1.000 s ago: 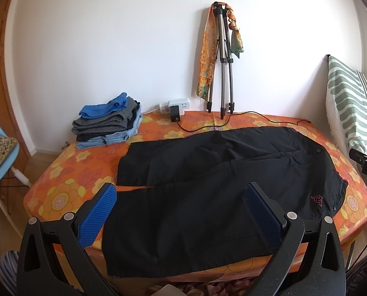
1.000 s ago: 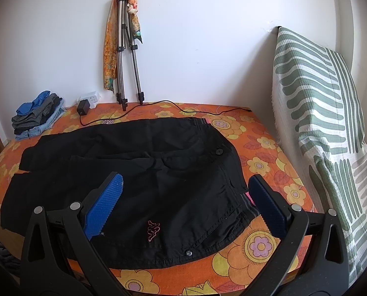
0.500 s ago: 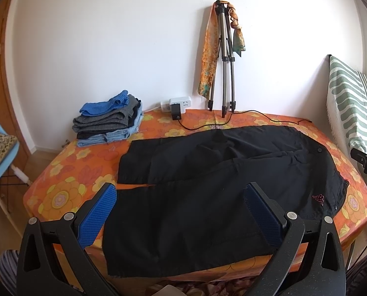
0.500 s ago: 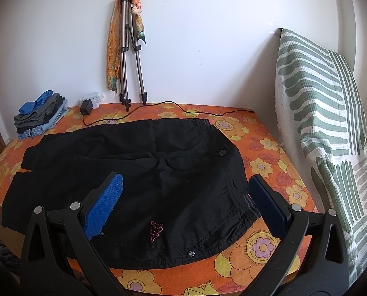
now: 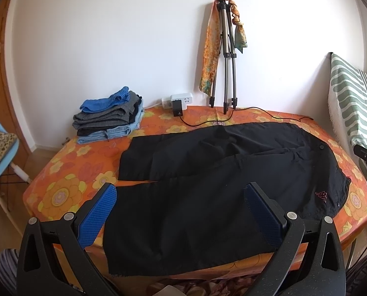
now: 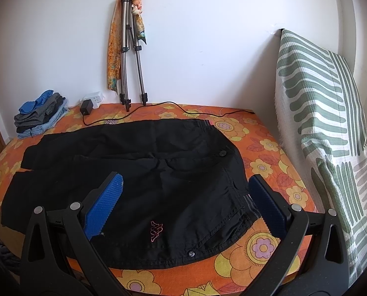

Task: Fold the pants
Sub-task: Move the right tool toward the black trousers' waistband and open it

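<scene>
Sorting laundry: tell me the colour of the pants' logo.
Pink outline on the black pants; the logo shows best in the right wrist view.

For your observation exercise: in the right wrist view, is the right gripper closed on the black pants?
No, the right gripper is open, its blue pads spread wide above the black pants.

- you've got 1 pair of black pants (image 5: 223, 177) spread out, w/ 2 legs
- 2 grippers: left gripper (image 5: 181, 213) and right gripper (image 6: 186, 201), both wide apart, 2 blue pads each
- 1 stack of folded clothes (image 5: 109, 118), approx 5 items, can't tell exactly
- 1 tripod (image 6: 130, 56) w/ 2 scarves on it
- 1 power strip (image 5: 177, 100), 1 black adapter (image 6: 85, 107) plugged in
- 1 striped cushion (image 6: 324, 128)
</scene>
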{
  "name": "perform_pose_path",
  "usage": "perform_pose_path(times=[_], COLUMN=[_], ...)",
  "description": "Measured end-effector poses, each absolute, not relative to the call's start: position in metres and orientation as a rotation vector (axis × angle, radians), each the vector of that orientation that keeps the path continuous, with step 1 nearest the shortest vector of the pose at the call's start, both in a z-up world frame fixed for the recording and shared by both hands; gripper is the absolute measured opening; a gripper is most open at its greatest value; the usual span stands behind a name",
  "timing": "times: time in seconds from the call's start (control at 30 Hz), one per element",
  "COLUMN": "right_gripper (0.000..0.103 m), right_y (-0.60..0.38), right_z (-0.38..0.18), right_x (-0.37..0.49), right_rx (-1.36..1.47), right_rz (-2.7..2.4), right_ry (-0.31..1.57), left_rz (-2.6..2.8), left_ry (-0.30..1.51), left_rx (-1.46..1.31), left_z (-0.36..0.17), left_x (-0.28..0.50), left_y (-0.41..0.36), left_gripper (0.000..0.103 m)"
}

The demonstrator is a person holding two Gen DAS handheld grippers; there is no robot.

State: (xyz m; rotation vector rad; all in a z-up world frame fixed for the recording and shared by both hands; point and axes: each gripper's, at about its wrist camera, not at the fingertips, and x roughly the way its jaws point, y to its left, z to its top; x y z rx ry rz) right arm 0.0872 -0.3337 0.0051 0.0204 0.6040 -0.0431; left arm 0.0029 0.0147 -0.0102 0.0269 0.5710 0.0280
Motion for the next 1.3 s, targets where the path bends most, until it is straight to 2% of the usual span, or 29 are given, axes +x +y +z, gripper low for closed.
perform_pose_path(times=[0.63, 0.9, 1.1, 1.23, 1.3], right_gripper=[0.103, 0.103, 0.103, 0.095, 0.092], right_y=[-0.337, -0.300, -0.256, -0.229, -0.216], right_z=[-0.002, -0.014, -0.030, -0.042, -0.049], right_x=[0.081, 0.077, 0.072, 0.068, 0.066], right_rx=[0.079, -0.052, -0.161, -0.207, -0.238], right_rz=[0.023, 0.162, 0.346, 0.466, 0.522], right_ry=[0.580, 0.574, 0.632, 0.682, 0.709], left_rz=[0.029, 0.009, -0.007, -0.047, -0.076], left_ry=[0.575, 0.584, 0.627, 0.684, 0.708], left_rx=[0.068, 0.173, 0.215, 0.187, 0.189], left_z=[-0.016, -0.020, -0.029, -0.038, -0.043], left_x=[0.007, 0.009, 0.009, 0.011, 0.009], left_y=[0.027, 0.048, 0.067, 0.082, 0.086], left_gripper=[0.103, 0.103, 0.093, 0.081, 0.079])
